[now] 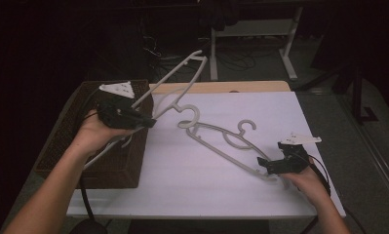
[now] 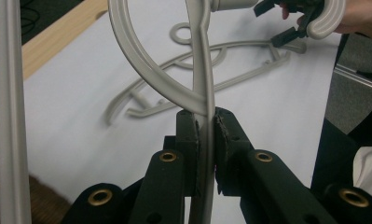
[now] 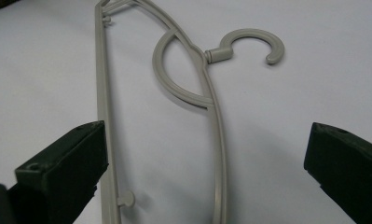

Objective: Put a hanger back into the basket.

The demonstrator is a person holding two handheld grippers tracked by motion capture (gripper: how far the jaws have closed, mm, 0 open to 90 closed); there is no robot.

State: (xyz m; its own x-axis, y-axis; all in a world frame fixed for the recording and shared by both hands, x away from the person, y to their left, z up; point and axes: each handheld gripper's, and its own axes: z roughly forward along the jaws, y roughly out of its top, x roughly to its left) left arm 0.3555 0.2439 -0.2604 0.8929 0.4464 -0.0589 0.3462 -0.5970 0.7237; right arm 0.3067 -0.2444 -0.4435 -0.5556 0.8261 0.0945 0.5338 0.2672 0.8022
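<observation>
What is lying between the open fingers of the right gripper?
In the right gripper view, the flat hanger on the white table lies between the right gripper fingers; neither finger touches it.

left tool (image 1: 150,122) raised with jaws clamped, right tool (image 1: 263,165) low, jaws spread wide

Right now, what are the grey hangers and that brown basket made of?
The held hanger and the hanger on the table look like moulded plastic: matte grey, smooth, with rounded ribs and small pegs. The basket seems woven wicker or rattan, dark brown with a rough criss-cross texture, though the dim light leaves that open.
</observation>
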